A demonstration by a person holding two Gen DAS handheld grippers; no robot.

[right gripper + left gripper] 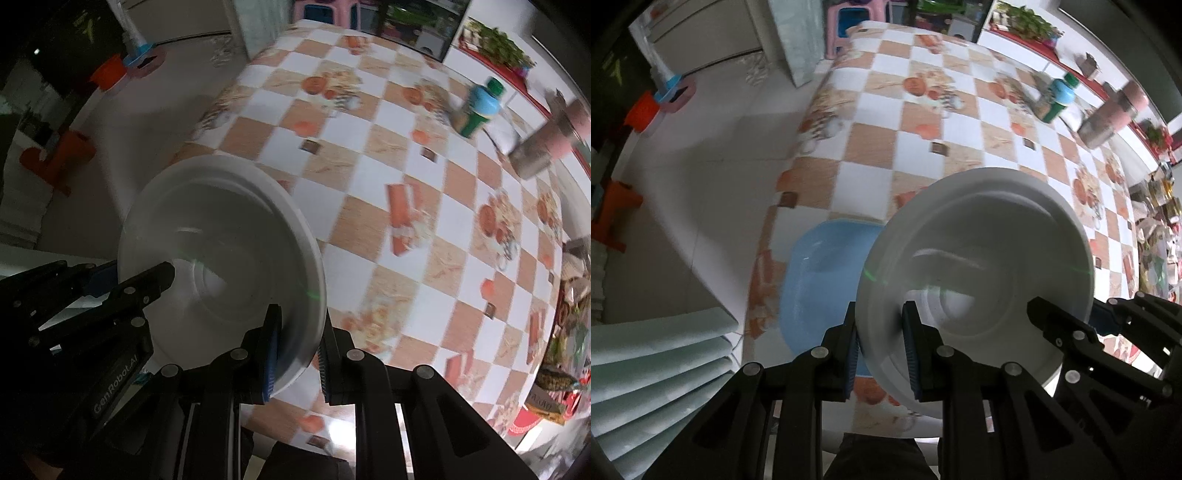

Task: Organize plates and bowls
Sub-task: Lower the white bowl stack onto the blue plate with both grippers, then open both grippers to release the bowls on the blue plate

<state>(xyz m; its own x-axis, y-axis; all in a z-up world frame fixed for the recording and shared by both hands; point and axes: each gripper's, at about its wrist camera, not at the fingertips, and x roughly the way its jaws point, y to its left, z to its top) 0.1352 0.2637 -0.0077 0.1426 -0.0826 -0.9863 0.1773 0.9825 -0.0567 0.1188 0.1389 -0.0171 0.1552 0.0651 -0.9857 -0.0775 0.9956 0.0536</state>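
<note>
A: We log the table (960, 122) first: its checkered fruit-print cloth fills the upper and right parts of both wrist views. Next in size, the white bowl (979, 266) sits centre-right in the left wrist view and centre-left in the right one, lifted and tilted over the table's near edge. A blue basin (820, 273) lies on the cloth at lower centre-left, partly behind the bowl.

B: Grips? We read the left gripper (881, 350) as pinching the bowl's rim, one pad on each side of the wall. The right gripper (295, 354) pinches the opposite rim the same way.

A: Agreed. For this step we judge both hands should travel together at equal height, so the rim does not twist out of either pinch. Motion blur suggests haste; a slower carry seems safer.

B: Small items: a green bottle with a blue label (480, 107) at upper right, its text too blurred to read. The only legible writing is "GenRobot.AI" on the left gripper's body, at lower left of the right wrist view.
</note>
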